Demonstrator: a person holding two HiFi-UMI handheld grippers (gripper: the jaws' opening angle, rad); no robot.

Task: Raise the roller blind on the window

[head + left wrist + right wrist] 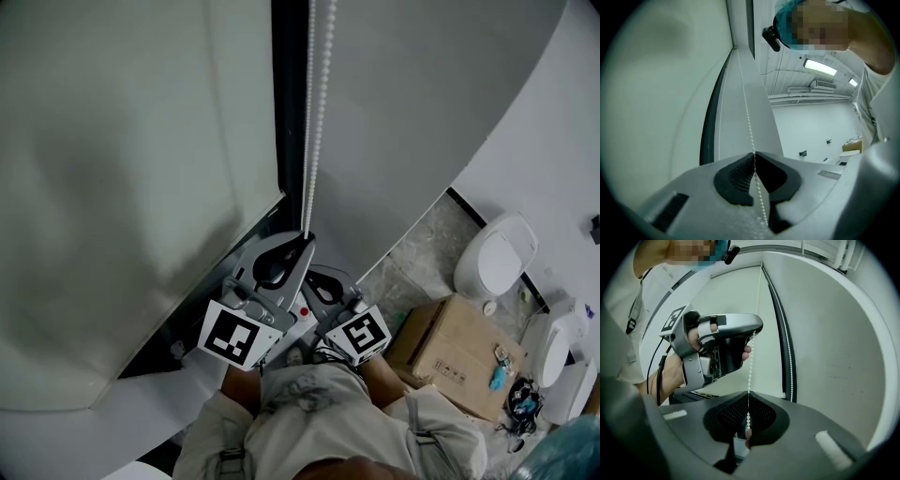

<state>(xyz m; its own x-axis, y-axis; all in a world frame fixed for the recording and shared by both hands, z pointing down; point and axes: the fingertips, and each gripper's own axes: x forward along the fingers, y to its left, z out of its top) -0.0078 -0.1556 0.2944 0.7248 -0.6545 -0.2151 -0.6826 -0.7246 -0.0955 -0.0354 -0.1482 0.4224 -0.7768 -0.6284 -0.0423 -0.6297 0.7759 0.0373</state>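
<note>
The white bead chain (319, 112) hangs beside the dark window frame (291, 94), with the pale roller blind (122, 187) to its left. My left gripper (306, 236) is shut on one strand of the chain (747, 117), its jaw tips meeting around the beads (754, 153). My right gripper (319, 277) sits just below and is shut on the same strand (751, 366), which passes between its closed tips (748, 393). In the right gripper view the left gripper (757, 329) grips higher up. The chain's other strand (787, 352) hangs free by the frame.
A cardboard box (455, 356) and white rounded devices (497, 258) lie on the speckled floor at lower right. A plain white wall (422, 94) runs to the right of the chain. The person's clothing fills the bottom of the head view.
</note>
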